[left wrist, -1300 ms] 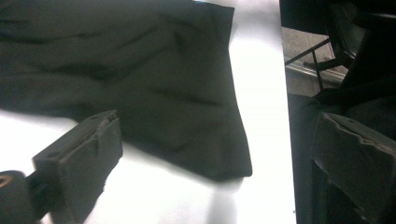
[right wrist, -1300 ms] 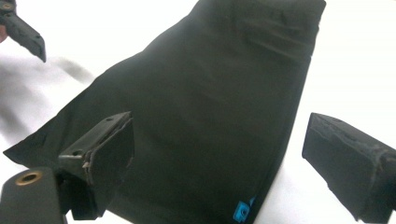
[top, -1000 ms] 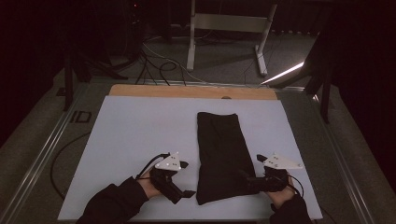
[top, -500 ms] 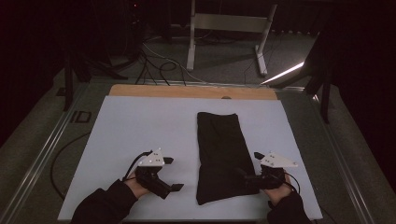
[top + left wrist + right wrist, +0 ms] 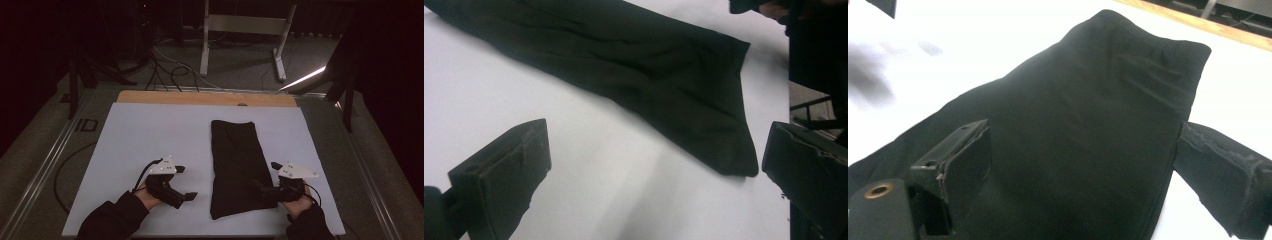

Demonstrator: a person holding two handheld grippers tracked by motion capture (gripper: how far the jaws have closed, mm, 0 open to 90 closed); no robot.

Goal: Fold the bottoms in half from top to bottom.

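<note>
- Your counter (image 5: 150,135) carries a white sheet that covers most of its top; a strip of bare wood (image 5: 200,97) shows along the far edge, beyond the black cloth.
- The black cloth (image 5: 237,167) lies flat on the white sheet as a long folded rectangle, its length running from the near edge of the counter toward the wooden strip, a little right of the middle. In the left gripper view its near corner (image 5: 734,162) ends in a rounded point on the white surface.
- Your right hand-held gripper (image 5: 267,189) sits at the cloth's near right part, pointing left across it. In the right gripper view (image 5: 1083,175) its jaws stand wide apart, one over the cloth and the other just off the cloth's right edge, with the fabric lying between them and nothing pinched.
- Your left hand-held gripper (image 5: 187,196) is just left of the cloth's near end, apart from it, over bare white sheet. In the left gripper view (image 5: 654,170) its jaws stand wide apart and empty, aimed toward the cloth's near corner.
</note>
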